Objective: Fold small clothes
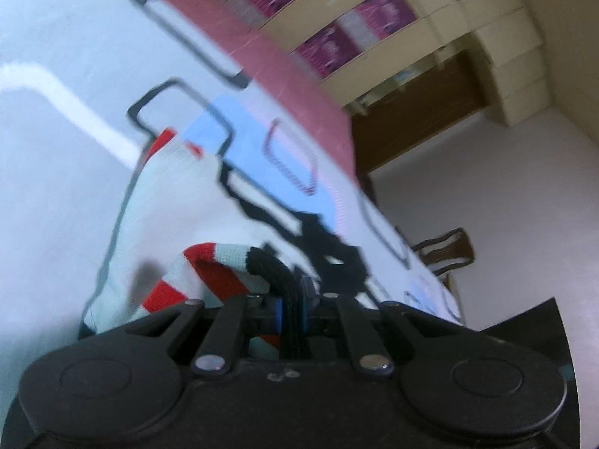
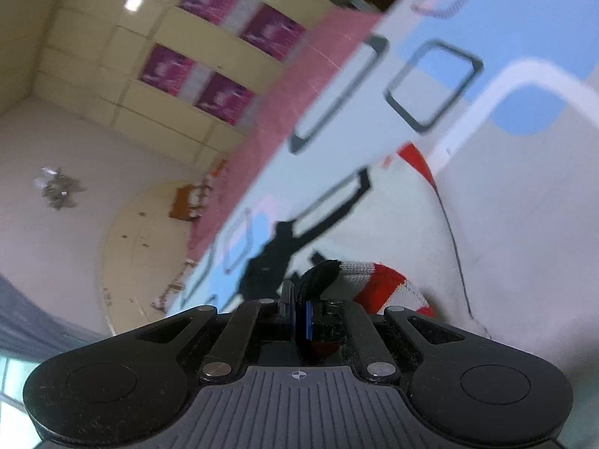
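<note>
I pinch the sweater (image 1: 172, 202) tight with my left gripper (image 1: 294, 305) and right gripper (image 2: 299, 308) — lifting its striped edge off the bed sheet (image 1: 56, 56) to fold it.

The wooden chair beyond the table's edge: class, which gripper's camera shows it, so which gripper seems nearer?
Left, probably. The left gripper, shut on the striped garment, sees the wooden chair. The right gripper, also clamping, shows none.

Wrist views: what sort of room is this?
Probably a home-like room, not a lab: a table under a patterned cloth holding a striped garment, cream wall cabinets, and a wooden chair beside it.
</note>
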Demonstrator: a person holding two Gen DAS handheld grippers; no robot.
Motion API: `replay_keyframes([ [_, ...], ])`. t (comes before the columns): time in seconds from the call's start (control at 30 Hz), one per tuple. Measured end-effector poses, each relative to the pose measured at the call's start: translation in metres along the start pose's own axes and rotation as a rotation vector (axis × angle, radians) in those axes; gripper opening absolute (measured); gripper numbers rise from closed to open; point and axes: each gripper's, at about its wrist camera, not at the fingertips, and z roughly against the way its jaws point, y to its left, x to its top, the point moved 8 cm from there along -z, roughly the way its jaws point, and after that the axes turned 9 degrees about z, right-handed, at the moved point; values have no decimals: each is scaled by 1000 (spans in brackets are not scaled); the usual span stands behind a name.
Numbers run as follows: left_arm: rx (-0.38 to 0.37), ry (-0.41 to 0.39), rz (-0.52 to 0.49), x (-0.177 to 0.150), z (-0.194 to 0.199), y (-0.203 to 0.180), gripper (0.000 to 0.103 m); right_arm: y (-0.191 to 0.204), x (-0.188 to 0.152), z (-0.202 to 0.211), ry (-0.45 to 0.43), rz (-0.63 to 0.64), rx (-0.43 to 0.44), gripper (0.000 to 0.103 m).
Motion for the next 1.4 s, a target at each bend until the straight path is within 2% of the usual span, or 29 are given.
replay_keyframes([
  [0.1, -20, 16, 35, 9, -17, 12, 9, -17, 5, -23, 30, -43, -4, 5],
  [0.13, -43, 17, 45, 12, -21, 13, 24, -21, 9, -29, 26, -52, 6, 5],
  [0.17, -71, 15, 54, 15, -23, 11, 43, -22, 12, -33, 25, -66, 12, 5],
  [0.2, -92, 6, 64, 19, -26, 10, 49, -25, 17, -37, 16, -74, 15, 5],
  [0.23, -99, -8, 64, 24, -28, 8, 62, -25, 23, -41, 3, -75, 25, 9],
  [0.27, -102, -19, 54, 28, -32, 5, 71, -27, 29, -45, -13, -79, 26, 17],
  [0.3, -105, -22, 42, 33, -36, 2, 75, -29, 35, -47, -38, -78, 14, 50],
  [0.33, -101, -21, 33, 37, -39, 0, 76, -30, 42, -48, -72, -67, -4, 74],
  [0.37, -88, -20, 17, 40, -41, -1, 76, -29, 48, -47, -111, -51, -14, 74],
  [0.43, -63, -33, -56, 46, -41, -7, 76, -25, 56, -47, -122, -17, -10, 74],
  [0.5, -11, -32, -148, 47, -36, -9, 76, -18, 57, -44, -122, 82, -47, 74],
  [0.6, 67, -8, -268, 43, -34, -7, 74, -10, 44, -42, -78, 286, -127, 72],
  [0.63, 82, 10, -292, 40, -35, -5, 71, -9, 38, -42, -54, 347, -144, 66],
  [0.7, 117, 46, -334, 37, -41, -3, 67, -8, 24, -49, -2, 451, -173, 64],
  [0.83, 161, 79, -417, 29, -52, -6, 65, -4, 1, -75, 83, 592, -208, 64],
  [0.9, 203, 81, -469, 26, -58, -8, 61, -3, -7, -84, 103, 634, -211, 64],
  [0.97, 248, 81, -523, 23, -61, -10, 53, -1, -8, -82, 88, 679, -238, 64],
  [1.1, 262, 80, -554, 24, -62, -7, 50, -2, -8, -66, 66, 718, -254, 64],
  [1.2, 250, 78, -540, 26, -61, -5, 48, 0, -17, -69, 130, 823, -251, 64],
  [1.3, 255, 80, -548, 27, -63, -7, 48, 1, -29, -87, 178, 958, -291, 64],
  [1.37, 259, 79, -553, 28, -65, -9, 47, 3, -24, -98, 133, 995, -343, 64],
  [1.4, 259, 78, -550, 29, -66, -10, 47, 2, -17, -102, 106, 956, -365, 64],
])
